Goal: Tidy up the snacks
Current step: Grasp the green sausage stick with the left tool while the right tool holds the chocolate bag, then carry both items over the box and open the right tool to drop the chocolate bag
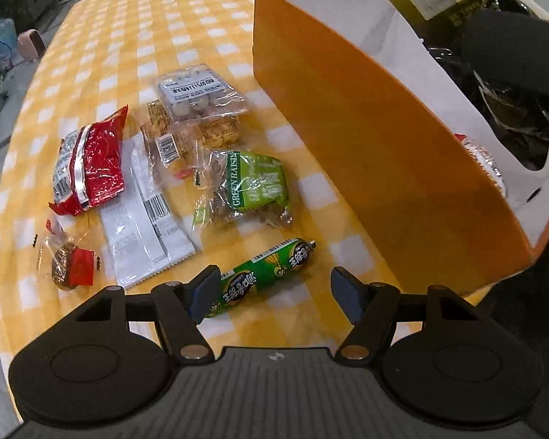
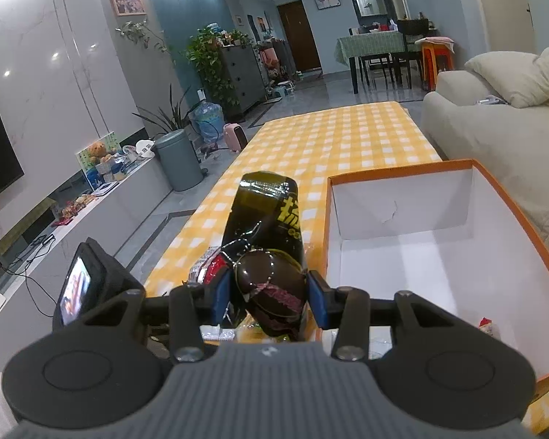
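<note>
Seven snacks (image 1: 172, 168) (loose), orange box (image 1: 347, 139) alongside, checked cloth (image 1: 135, 29)

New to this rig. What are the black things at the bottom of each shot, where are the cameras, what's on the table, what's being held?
There is no robot arm: a person holds a two-finger gripper in each hand, each with a fisheye camera looking along its fingers.

The left wrist view shows the left gripper open above a green sausage on the yellow checked table. Also lying there: a green raisin bag, a red packet, white sachets, clear packs of sweets and an orange box.

The right wrist view shows the right gripper shut on a dark green packet, held beside the orange box.
</note>
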`<state>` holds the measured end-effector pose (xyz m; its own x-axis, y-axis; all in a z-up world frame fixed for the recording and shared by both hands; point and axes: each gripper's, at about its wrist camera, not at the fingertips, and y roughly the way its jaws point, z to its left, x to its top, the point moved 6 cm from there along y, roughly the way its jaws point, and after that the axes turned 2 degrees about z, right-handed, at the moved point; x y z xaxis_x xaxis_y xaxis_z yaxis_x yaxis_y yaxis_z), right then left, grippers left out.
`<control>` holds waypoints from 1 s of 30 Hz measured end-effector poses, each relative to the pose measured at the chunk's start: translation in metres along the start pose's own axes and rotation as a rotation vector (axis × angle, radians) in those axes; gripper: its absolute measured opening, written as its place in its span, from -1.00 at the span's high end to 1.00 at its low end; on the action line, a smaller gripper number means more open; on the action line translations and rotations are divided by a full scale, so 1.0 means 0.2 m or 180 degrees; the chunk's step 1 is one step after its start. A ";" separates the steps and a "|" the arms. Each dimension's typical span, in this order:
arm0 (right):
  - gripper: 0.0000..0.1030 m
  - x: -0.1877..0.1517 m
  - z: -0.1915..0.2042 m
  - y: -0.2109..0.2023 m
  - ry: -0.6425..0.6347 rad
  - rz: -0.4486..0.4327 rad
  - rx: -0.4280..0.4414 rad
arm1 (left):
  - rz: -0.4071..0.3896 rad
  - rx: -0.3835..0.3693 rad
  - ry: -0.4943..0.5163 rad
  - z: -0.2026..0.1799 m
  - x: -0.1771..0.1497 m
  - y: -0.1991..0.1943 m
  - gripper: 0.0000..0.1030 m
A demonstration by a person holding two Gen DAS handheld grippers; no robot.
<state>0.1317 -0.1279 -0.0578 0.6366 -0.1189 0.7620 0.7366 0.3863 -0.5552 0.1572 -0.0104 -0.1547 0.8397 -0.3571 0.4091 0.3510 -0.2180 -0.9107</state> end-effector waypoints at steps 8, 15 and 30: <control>0.17 0.01 -0.02 0.02 0.0017 0.0033 -0.0007 | 0.0261 0.0410 -0.0172 0.02 0.02 0.11 -0.32; 0.17 0.01 -0.02 -0.02 -0.0017 -0.0019 -0.0058 | 0.0240 0.0184 -0.0891 0.14 0.01 0.08 0.43; 0.17 0.13 -0.26 -0.22 0.0128 -0.0185 -0.0349 | -0.0156 -0.0476 -0.1384 0.13 0.08 -0.17 0.52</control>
<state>0.1282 -0.1958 -0.0302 0.5992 -0.1757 0.7811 0.7917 0.2755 -0.5453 0.1690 0.0147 -0.1187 0.9306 0.0641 0.3603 0.3579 -0.3652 -0.8594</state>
